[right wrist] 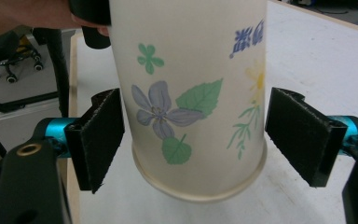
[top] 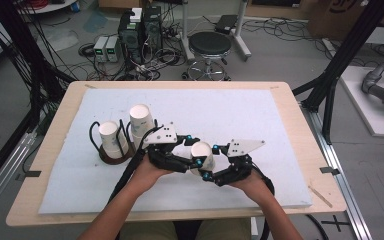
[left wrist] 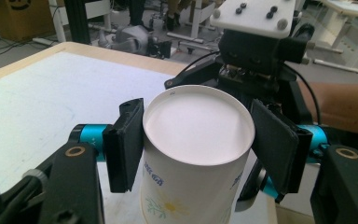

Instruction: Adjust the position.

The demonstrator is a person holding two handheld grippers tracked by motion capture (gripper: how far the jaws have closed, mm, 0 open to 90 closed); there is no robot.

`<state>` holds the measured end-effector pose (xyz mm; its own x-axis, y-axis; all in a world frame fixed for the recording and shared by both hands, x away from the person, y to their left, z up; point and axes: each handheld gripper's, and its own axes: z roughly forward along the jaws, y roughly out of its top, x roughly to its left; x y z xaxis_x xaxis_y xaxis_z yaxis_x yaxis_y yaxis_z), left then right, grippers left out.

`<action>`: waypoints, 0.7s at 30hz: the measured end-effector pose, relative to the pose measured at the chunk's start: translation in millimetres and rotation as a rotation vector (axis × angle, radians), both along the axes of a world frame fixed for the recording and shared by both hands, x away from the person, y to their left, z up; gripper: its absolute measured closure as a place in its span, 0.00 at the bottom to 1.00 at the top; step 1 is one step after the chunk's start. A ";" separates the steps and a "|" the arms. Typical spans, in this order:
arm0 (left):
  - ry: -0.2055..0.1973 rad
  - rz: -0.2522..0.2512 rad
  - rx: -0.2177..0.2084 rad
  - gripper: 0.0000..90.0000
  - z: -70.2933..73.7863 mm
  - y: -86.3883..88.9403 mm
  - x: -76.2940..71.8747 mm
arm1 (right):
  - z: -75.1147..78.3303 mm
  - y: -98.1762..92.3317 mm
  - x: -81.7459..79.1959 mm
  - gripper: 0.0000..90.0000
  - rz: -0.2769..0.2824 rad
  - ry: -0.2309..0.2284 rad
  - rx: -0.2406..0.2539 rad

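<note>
Upside-down paper cup [top: 201, 152], floral print: clamped between left gripper [top: 192, 156] pads, raised off white foam sheet [top: 260, 125] at front centre. Right gripper [top: 215, 162]: jaws spread either side of cup, no contact seen. Sheet laid on pale wooden table [top: 50, 150]. Two more upturned cups [top: 141, 120] in black wire holder [top: 111, 152], left. Beyond: grey floor, black stool [top: 209, 46], computer towers [top: 140, 30], loose cables.

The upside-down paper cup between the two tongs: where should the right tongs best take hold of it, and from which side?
Probably low on the wall of the paper cup, just above its rolled rim, which stiffens it. The right tongs come level from the side opposite the left tongs, which are shut on the cup near its flat base, so that band is free. The right jaws stand open, one on each side of the wall.
</note>
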<state>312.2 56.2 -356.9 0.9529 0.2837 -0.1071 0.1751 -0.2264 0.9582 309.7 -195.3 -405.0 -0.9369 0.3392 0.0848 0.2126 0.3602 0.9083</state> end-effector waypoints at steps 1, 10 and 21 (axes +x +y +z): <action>-0.001 -0.002 0.000 0.41 0.0 -0.3 0.0 | -0.6 0.8 -0.1 0.23 0.005 -0.002 -0.001; 0.005 -0.008 0.008 0.41 -0.7 -1.1 0.3 | -1.8 -0.8 0.3 0.35 0.033 -0.023 -0.007; 0.016 0.035 0.041 0.18 -2.1 -1.0 -0.4 | -0.9 -1.5 -0.2 0.38 0.052 -0.032 -0.110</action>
<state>311.8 55.2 -358.9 0.9405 0.3215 -0.1096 0.1986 -0.2587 0.9453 309.6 -196.8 -405.8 -0.9550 0.2960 0.0194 0.1626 0.4676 0.8688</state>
